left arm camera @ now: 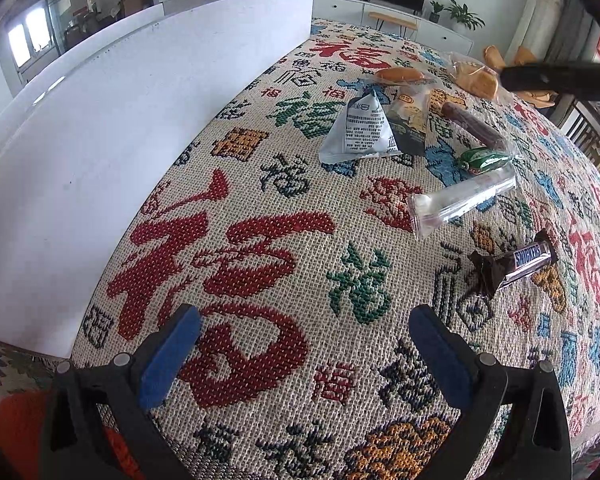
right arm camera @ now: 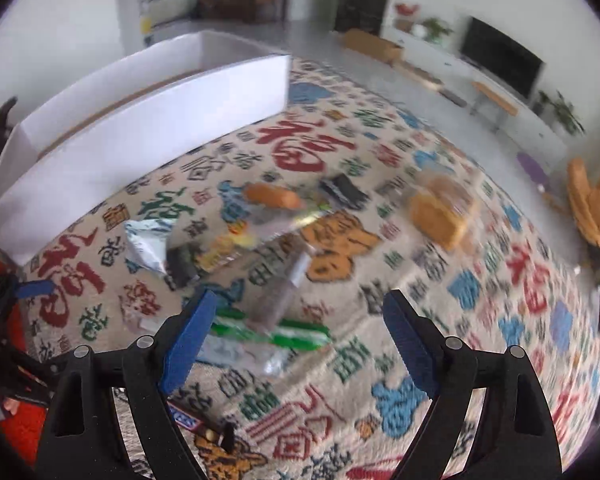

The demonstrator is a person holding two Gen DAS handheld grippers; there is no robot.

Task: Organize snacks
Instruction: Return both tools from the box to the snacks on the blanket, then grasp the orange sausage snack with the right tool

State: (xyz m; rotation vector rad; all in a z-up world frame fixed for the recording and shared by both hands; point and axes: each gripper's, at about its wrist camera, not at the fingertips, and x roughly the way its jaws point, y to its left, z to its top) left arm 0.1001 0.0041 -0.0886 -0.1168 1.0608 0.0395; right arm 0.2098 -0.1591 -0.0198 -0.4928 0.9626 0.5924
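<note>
Left tool (left arm camera: 304, 324): we see its blue-padded fingers spread wide apart, nothing between them, low over the patterned cloth.
Right tool (right arm camera: 296, 312): we see its fingers apart as well, gripping nothing, hovering above the snack group.
Surface (left arm camera: 260, 360): a woven cloth with red, green, blue and orange characters covers it in both views.
White box (left arm camera: 100, 120): it stands on the surface at the left; the left wrist view shows only its outer wall, while the right wrist view (right arm camera: 160, 120) looks over the rim into the open interior.
Snickers bar (left arm camera: 516, 266): it lies on the cloth to the right of the left tool, label legible; in the right wrist view (right arm camera: 184, 420) only part of it shows, behind the left finger.
Clear wrapper (left arm camera: 460, 200): it lies just beyond the Snickers bar.
Green sausage (left arm camera: 486, 160): it lies just beyond the clear wrapper; sharp in the left wrist view, blurred in the right.
Brown sausage stick (left arm camera: 472, 126): it lies diagonally just behind the green sausage.
Grey triangular pack (left arm camera: 360, 130): it rests near the box wall, printed side up.
Bagged bread (right arm camera: 440, 212): it sits at the far side of the group, well apart from the box.
View quality: the right wrist view is motion-blurred, so we cannot read the labels there.
</note>
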